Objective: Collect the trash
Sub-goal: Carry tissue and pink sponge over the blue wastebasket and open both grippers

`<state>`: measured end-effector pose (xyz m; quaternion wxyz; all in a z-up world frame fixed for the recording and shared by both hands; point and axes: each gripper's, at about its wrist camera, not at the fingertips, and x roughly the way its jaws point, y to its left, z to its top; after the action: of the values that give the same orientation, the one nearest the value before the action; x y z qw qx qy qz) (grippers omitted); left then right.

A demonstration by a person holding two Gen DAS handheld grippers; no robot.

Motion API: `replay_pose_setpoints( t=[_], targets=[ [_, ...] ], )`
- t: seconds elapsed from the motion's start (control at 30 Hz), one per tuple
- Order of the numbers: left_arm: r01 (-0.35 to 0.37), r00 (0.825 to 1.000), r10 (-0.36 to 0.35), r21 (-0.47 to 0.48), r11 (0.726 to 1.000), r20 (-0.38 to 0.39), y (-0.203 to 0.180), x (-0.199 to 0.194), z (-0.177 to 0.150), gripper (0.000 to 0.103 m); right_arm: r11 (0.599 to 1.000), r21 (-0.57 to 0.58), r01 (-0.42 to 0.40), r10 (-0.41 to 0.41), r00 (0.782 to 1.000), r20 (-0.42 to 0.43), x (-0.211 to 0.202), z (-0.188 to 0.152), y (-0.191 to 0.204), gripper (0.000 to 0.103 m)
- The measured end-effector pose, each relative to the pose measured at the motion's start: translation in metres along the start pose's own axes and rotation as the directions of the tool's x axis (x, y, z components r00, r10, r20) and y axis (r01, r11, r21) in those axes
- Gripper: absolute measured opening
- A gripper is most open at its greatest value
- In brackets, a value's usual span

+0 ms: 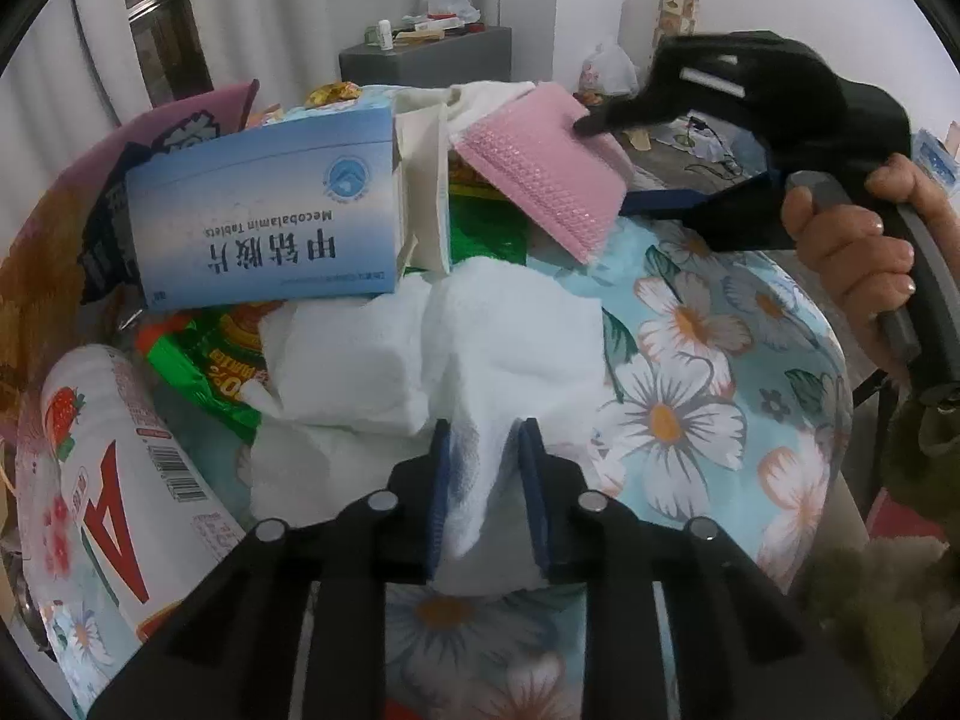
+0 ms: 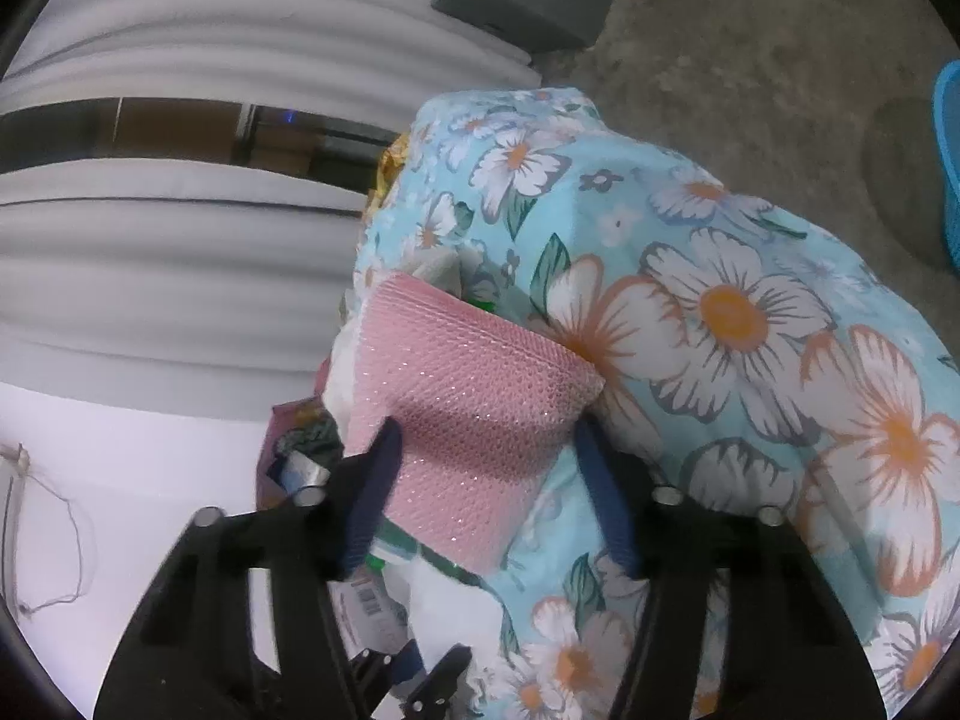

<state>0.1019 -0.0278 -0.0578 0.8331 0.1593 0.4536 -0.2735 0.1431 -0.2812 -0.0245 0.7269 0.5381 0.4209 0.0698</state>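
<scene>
Trash piled in floral bag, both grippers at it.

We saw the left gripper (image 1: 485,480) with its 2 fingers pinching crumpled white tissue paper (image 1: 444,336) atop the light-blue flower-print plastic bag (image 1: 708,360); the right gripper (image 2: 489,498) had fingers spread around a pink bubble-wrap sheet (image 2: 474,414) at the bag's mouth, contact unclear. A blue-white cardboard medicine box (image 1: 264,216) lay in the pile.

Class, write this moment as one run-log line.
left gripper: shut on white tissue | right gripper: open around pink bubble mailer | floral bag: full
</scene>
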Motion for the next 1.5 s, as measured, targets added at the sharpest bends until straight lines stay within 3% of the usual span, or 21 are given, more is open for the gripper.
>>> replay_pose_setpoints(
  t=[0.03, 0.2, 0.4, 0.73, 0.9, 1.23, 1.5],
  targets=[
    [-0.004, 1.000, 0.004, 0.003, 1.000, 0.002, 0.000, -0.001, 0.000, 0.007, 1.000, 0.000, 0.000, 0.000, 1.000, -0.001, 0.000, 0.000, 0.000, 0.047],
    [0.011, 1.000, -0.011, 0.004, 1.000, 0.011, -0.002, -0.018, -0.004, 0.002, 1.000, -0.010, -0.006, 0.006, 1.000, 0.008, -0.008, -0.004, -0.001, 0.033],
    [0.054, 0.998, -0.054, 0.010, 0.998, 0.024, -0.002, -0.034, -0.004, 0.002, 0.999, -0.035, -0.015, 0.016, 1.000, 0.015, -0.026, -0.008, -0.001, 0.026],
    [0.138, 0.987, -0.140, 0.039, 0.990, 0.073, -0.013, -0.071, -0.005, 0.002, 0.997, -0.064, -0.032, 0.030, 0.999, -0.031, -0.049, -0.027, -0.001, 0.024],
    [0.135, 0.984, -0.139, 0.044, 0.990, 0.112, -0.015, -0.085, 0.000, 0.002, 0.997, -0.061, -0.040, 0.037, 0.998, -0.047, -0.056, -0.035, -0.003, 0.023],
    [0.157, 0.973, -0.163, 0.047, 0.986, 0.164, -0.016, -0.100, 0.012, 0.002, 0.994, -0.087, -0.060, 0.063, 0.997, 0.032, -0.092, -0.037, 0.001, 0.022],
    [0.178, 0.959, -0.192, 0.087, 0.980, 0.210, -0.025, -0.097, 0.040, 0.002, 0.996, -0.081, -0.049, 0.058, 0.992, 0.115, -0.121, -0.033, -0.008, 0.022]
  ],
)
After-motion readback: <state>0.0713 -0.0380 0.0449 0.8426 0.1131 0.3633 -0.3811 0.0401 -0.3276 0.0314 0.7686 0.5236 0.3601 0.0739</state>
